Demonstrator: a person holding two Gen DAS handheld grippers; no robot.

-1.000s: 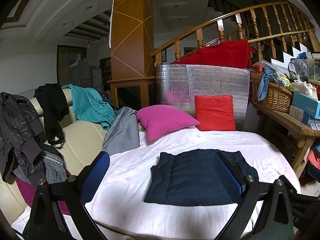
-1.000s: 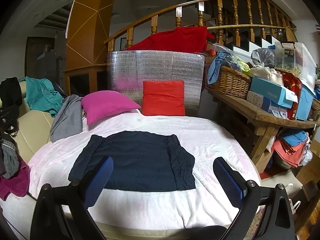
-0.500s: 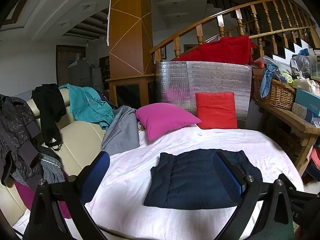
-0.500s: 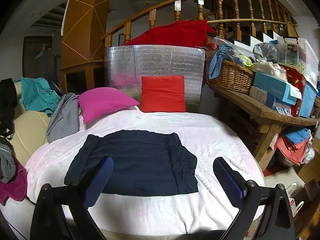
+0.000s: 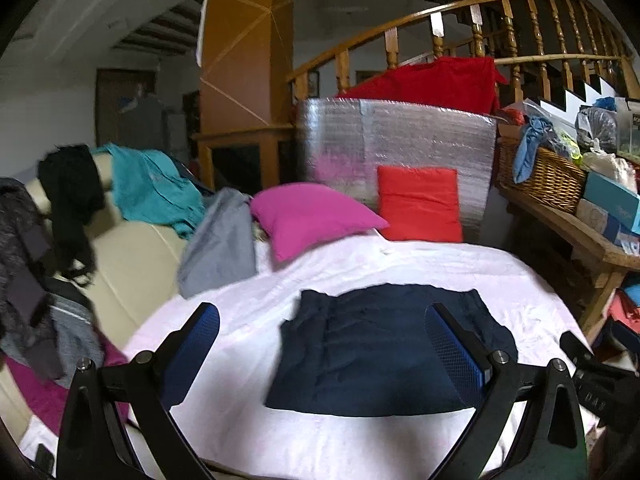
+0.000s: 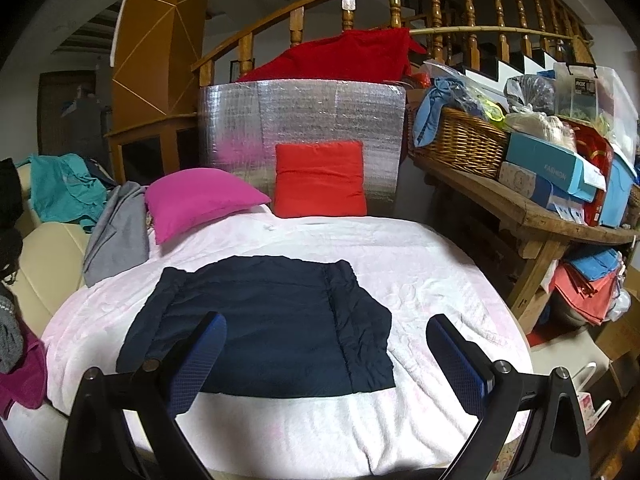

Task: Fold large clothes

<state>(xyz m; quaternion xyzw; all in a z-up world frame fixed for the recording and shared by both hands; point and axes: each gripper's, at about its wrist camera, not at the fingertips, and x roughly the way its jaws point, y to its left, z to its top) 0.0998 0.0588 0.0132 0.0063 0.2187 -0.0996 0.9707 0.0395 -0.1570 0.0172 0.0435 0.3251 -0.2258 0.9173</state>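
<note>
Navy garment (image 6: 260, 324) lies flat in the lower middle of the right wrist frame, on the pale pink cover (image 6: 420, 264) of a round bed, its two sides already turned in so it forms a rough rectangle.

At the far left of the left wrist frame, dark clothes (image 5: 24, 248), a black garment (image 5: 70, 196) and a teal garment (image 5: 154, 190) hang over the cream sofa back (image 5: 132, 256); a grey garment (image 5: 218, 240) slumps beside the magenta pillow (image 5: 312, 216), and the red cushion (image 5: 420, 204) leans on a silver foil panel (image 5: 396, 140). A wicker basket (image 5: 544, 172) sits at the right.

The left gripper (image 5: 320, 354) and the right gripper (image 6: 326, 364) both hover spread wide and empty, above the garment's near edge.

Judged from here, the risk is a pinch that catches only the top layer, or the fuzzy cover with it; either would drag the turned-in sides open when lifted. Uneven lifting by the two grippers would skew the fold.
</note>
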